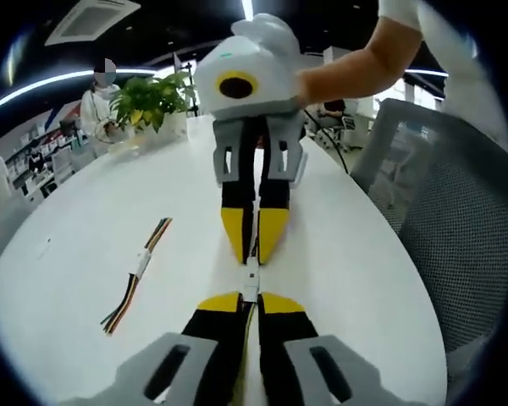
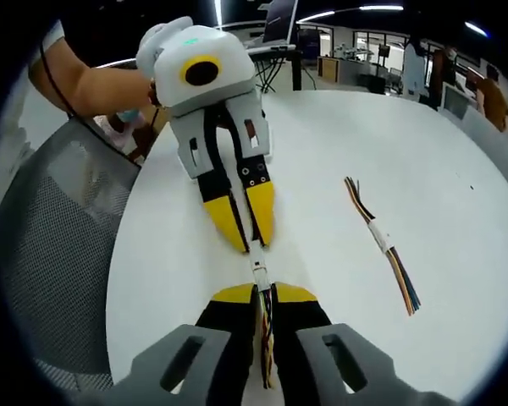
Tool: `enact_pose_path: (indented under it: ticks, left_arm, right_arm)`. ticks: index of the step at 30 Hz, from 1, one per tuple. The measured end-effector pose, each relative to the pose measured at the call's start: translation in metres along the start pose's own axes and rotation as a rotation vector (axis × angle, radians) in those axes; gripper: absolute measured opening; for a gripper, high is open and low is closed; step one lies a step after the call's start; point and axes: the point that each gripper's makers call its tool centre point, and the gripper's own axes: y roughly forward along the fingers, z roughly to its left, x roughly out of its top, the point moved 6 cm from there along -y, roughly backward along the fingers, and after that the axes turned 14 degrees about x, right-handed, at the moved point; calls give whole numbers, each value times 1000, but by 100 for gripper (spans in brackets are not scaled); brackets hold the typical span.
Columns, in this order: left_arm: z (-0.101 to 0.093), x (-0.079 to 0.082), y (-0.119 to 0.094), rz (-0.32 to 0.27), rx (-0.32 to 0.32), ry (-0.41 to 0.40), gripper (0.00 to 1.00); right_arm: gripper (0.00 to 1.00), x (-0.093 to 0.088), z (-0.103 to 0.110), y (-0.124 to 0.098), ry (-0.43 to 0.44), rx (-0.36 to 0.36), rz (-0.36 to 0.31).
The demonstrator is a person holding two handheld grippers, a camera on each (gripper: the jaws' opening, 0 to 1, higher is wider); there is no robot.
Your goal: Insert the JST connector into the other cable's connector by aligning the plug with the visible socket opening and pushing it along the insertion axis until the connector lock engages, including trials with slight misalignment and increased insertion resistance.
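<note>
In the left gripper view my left gripper (image 1: 251,298) rises from the bottom, its yellow-tipped jaws shut on a cable end. The white JST connector (image 1: 251,277) sticks out just past those tips. My right gripper (image 1: 255,254) comes down from the top, shut tip to tip against it. In the right gripper view my right gripper (image 2: 263,292) is shut on a multicoloured cable (image 2: 265,338), and the white connector (image 2: 259,266) bridges the short gap to the left gripper (image 2: 256,244). The two grippers face each other in one line. Whether the housings are fully mated I cannot tell.
A second joined cable (image 1: 140,275) (image 2: 381,241) lies loose on the white table (image 1: 85,228) (image 2: 457,169). A grey mesh chair (image 1: 457,220) (image 2: 51,237) stands at the table edge. A potted plant (image 1: 152,97) sits at the far end. A person's arm (image 1: 356,63) (image 2: 93,85) holds each opposite gripper.
</note>
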Motion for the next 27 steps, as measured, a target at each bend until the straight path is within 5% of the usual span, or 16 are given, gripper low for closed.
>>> enact_pose_path:
  ticks: [16, 27]
  left_arm:
    - [-2, 10, 1, -2, -8, 50, 0]
    - [1, 7, -1, -2, 0, 42, 0]
  right_arm:
    - [3, -1, 1, 0, -25, -13, 66]
    - [3, 3, 0, -7, 12, -1, 7]
